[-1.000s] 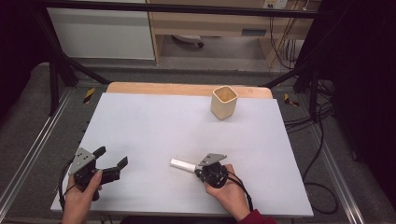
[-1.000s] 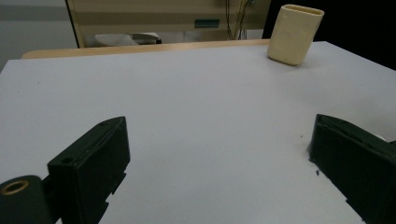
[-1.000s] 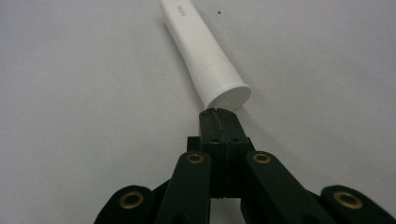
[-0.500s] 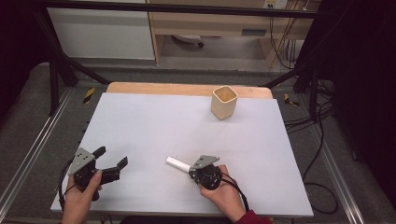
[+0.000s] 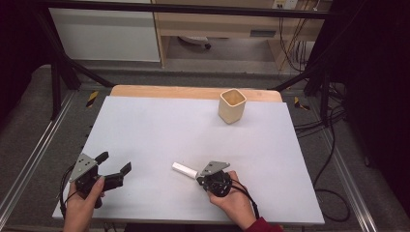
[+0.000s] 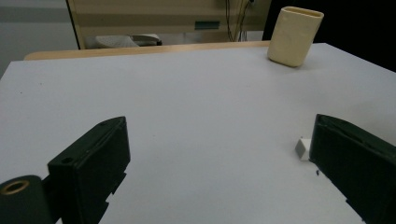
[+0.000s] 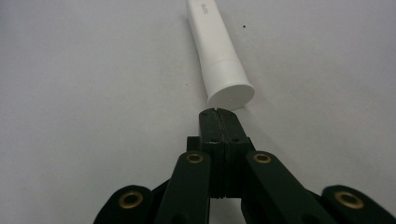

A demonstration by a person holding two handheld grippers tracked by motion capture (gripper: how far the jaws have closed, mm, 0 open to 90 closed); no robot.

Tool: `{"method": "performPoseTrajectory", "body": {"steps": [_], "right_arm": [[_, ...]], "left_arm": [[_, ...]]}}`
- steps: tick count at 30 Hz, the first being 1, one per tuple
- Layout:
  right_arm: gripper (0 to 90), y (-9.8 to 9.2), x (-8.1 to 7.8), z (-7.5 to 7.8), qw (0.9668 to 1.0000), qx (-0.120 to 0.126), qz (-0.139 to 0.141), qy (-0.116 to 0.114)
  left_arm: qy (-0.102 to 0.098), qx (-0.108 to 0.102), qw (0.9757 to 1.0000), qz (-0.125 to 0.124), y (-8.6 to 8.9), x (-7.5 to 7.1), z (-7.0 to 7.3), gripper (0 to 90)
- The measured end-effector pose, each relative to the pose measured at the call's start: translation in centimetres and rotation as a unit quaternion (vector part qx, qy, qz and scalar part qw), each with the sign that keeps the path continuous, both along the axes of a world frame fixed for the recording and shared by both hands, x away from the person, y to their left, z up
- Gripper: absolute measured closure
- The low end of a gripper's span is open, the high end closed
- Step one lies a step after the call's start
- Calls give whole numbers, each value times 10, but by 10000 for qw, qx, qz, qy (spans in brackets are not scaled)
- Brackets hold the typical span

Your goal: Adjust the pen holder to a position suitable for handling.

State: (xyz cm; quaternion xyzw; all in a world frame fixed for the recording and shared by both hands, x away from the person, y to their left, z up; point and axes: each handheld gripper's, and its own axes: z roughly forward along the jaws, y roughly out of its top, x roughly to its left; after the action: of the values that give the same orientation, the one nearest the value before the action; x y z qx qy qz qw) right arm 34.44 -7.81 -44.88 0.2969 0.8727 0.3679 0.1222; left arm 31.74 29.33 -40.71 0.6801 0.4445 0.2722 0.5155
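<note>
Right gripper (image 7: 218, 112) clenched empty, tips right at the white tube's (image 7: 217, 51) cap on the counter (image 5: 159, 130); left gripper (image 5: 115, 166) released.

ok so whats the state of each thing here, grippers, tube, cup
left gripper: jaws wide open, nothing between them, low over the table
right gripper: jaws shut together, empty, tips right at the tube's cap end
white tube: lying flat on the table, cap on, not gripped
beige cup: upright near the far edge, open top, untouched
</note>
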Motion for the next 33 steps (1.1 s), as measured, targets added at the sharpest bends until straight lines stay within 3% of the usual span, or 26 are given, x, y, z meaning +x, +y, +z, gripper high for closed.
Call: {"method": "performPoseTrajectory", "body": {"steps": [8, 13, 20, 24, 27, 33], "right_arm": [[797, -2, -3, 4, 9997, 186, 54, -142], [684, -4, -4, 8, 9992, 269, 51, -307], [341, 1, -4, 18, 9981, 371, -73, -488], [175, 6, -4, 34, 9979, 348, -168, -518], [111, 9, -1, 44, 9970, 342, -215, -655], [67, 17, 20, 59, 9957, 351, -313, -793]], "left_arm": [[-12, -46, 10000, 52, 1, -1, 0, 50], [-16, -16, 10000, 33, 1, -1, 0, 50], [-21, -35, 10000, 41, 1, -1, 0, 50], [2, 3, 10000, 47, 1, 0, -1, 50], [7, 20, 10000, 55, 1, -1, -1, 50], [8, -1, 10000, 97, 3, -1, -1, 49]]}}
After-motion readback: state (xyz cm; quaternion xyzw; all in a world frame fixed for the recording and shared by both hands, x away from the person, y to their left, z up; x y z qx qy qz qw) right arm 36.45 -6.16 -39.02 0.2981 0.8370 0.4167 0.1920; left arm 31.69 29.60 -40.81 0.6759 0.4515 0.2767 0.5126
